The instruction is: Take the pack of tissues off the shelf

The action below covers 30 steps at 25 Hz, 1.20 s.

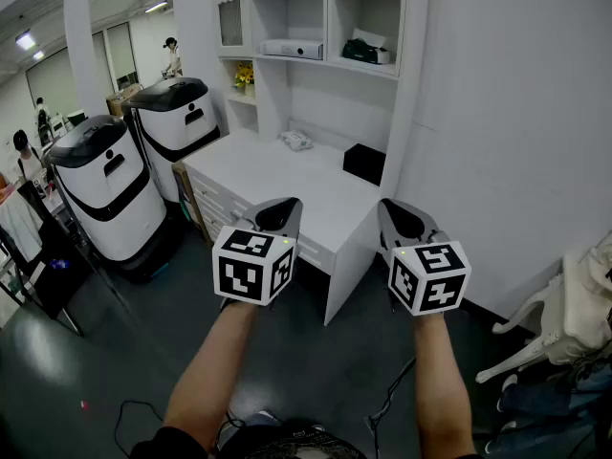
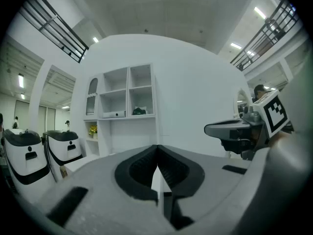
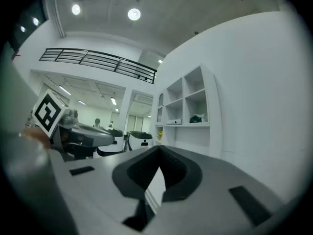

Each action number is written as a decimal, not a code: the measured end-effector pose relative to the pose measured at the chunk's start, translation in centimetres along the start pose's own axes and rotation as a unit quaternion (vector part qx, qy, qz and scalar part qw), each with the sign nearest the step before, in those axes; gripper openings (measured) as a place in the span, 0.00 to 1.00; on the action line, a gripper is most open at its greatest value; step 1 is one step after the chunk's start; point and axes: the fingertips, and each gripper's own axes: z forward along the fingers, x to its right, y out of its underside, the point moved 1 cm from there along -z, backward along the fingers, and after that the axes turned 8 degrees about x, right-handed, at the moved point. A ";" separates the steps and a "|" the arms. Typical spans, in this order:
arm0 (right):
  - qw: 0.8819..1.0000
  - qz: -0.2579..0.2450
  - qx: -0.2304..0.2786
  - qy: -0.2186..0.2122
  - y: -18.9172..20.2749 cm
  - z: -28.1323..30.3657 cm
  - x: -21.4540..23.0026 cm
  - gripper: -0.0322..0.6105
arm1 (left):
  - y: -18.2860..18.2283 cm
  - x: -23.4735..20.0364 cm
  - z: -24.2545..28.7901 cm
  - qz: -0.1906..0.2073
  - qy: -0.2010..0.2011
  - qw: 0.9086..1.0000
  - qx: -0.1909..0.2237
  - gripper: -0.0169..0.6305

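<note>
We see the dark green, white-topped pack of tissues (image 1: 363, 51) lying lengthwise along the white shelf (image 1: 325, 63) board. Our left gripper (image 1: 279, 214) and right gripper (image 1: 403, 220) are each pressed together; both empty.

White desk (image 1: 277, 175), dark floor (image 1: 96, 352)

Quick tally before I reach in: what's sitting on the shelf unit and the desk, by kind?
Tissue pack: 1
White box: 1
Yellow flowers: 1
Black box: 1
Small white item, too small to identify: 1
Total: 5
</note>
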 end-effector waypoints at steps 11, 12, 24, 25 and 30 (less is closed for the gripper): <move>1.000 -0.003 0.009 0.011 0.2 0.5 0.4 0.06 | 0.4 0.4 0.1 0.013 0.010 1.000 -0.009 0.03; 1.000 -0.004 0.009 0.011 0.2 0.6 0.5 0.07 | 0.5 0.3 0.3 0.014 0.011 1.000 -0.008 0.03; 0.999 -0.020 0.010 0.024 0.7 7.5 2.1 0.21 | 1.3 -4.8 5.8 0.008 0.031 0.999 -0.002 0.03; 0.999 -0.023 0.010 0.026 0.7 8.4 2.2 0.23 | 1.2 -5.6 6.5 0.008 0.034 0.999 0.000 0.03; 0.999 -0.031 0.011 0.039 0.3 13.6 2.2 0.29 | 0.9 -10.0 9.9 0.003 0.051 0.999 0.006 0.03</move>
